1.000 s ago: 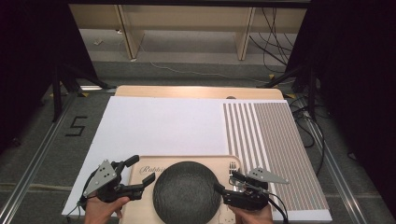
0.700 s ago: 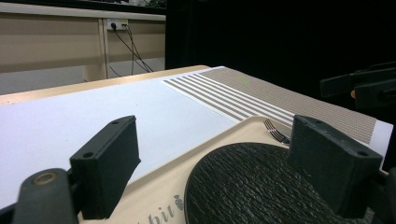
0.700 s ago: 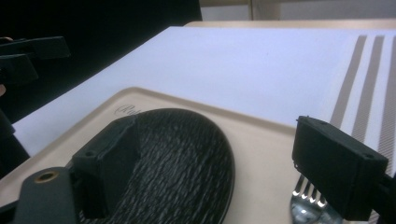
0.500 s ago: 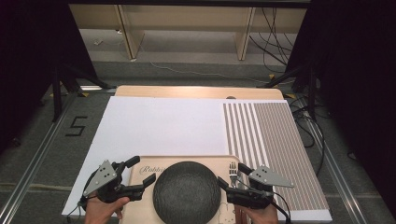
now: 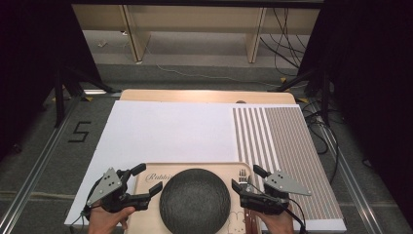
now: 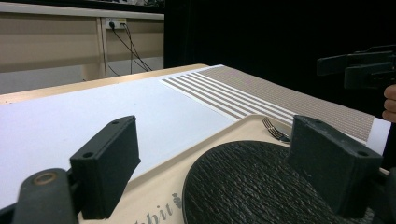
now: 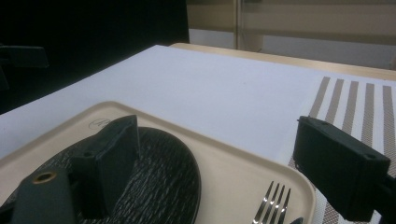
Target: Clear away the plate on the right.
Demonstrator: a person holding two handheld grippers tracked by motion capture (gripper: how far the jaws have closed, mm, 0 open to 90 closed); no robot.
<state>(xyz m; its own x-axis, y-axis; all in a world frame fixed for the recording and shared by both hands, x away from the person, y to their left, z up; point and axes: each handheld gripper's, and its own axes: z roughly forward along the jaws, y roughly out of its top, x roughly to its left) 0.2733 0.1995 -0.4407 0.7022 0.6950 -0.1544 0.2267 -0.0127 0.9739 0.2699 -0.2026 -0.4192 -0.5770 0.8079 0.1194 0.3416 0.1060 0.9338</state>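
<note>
Dark textured plate point(image 5: 195, 200) sits centre of beige tray point(image 5: 146, 181) at near edge of table, on white mat point(image 5: 165, 131). Fork point(image 5: 242, 173) on tray's right side, just beside plate. Striped placemat point(image 5: 285, 146) to right. Left gripper point(image 5: 145, 184) jaws apart, holding nothing, at tray's left edge, unchanged from earlier frames. Right gripper point(image 5: 247, 178) jaws spread, empty, over tray's right edge near fork; moved slightly forward and rotated since a second ago. Plate, tray and fork not moved.
</note>
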